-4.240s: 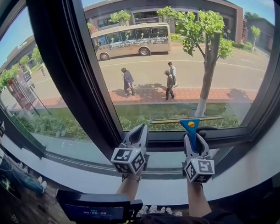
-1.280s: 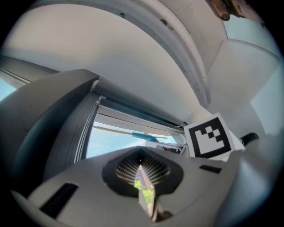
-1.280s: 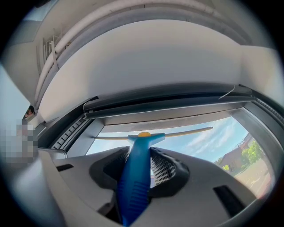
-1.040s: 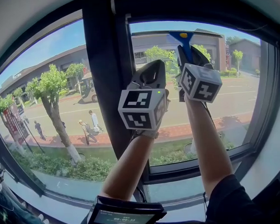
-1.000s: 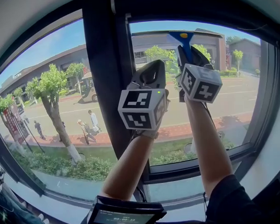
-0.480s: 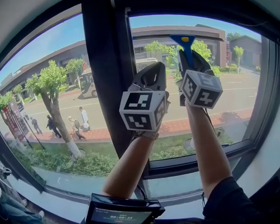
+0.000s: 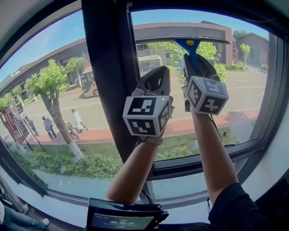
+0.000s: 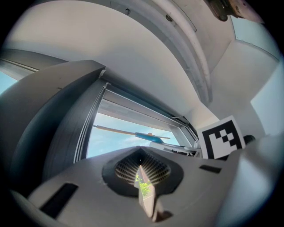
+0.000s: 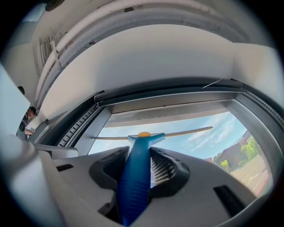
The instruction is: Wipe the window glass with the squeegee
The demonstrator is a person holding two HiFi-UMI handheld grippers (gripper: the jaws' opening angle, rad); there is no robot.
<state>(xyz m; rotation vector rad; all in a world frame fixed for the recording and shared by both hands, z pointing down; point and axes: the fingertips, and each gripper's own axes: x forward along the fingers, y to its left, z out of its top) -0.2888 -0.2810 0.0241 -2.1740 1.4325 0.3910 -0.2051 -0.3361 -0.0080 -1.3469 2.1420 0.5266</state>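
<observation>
The squeegee (image 7: pixel 191 48) has a blue handle and a long thin blade (image 7: pixel 166 41) that lies level across the upper part of the right window pane (image 7: pixel 238 81). My right gripper (image 7: pixel 195 59) is raised and shut on the handle. In the right gripper view the handle (image 9: pixel 134 177) runs up between the jaws of the right gripper (image 9: pixel 141 153) to the blade (image 9: pixel 182 132). My left gripper (image 7: pixel 157 73) is held up beside it, in front of the dark mullion (image 7: pixel 105 76). In the left gripper view the left gripper (image 8: pixel 143 176) is shut with nothing in it, and the squeegee (image 8: pixel 148 136) shows beyond it.
The dark window frame (image 7: pixel 271 98) bounds the pane on the right, with its sill (image 7: pixel 198 160) below. A second pane (image 7: pixel 44 92) lies left of the mullion. A white ceiling with pipes (image 9: pixel 133 17) is close above. A dark device (image 7: pixel 124 217) sits at my chest.
The squeegee went from the pane's bottom to its top over four seconds. In the last second the blade has slid a little way down the glass. The left gripper stays alongside.
</observation>
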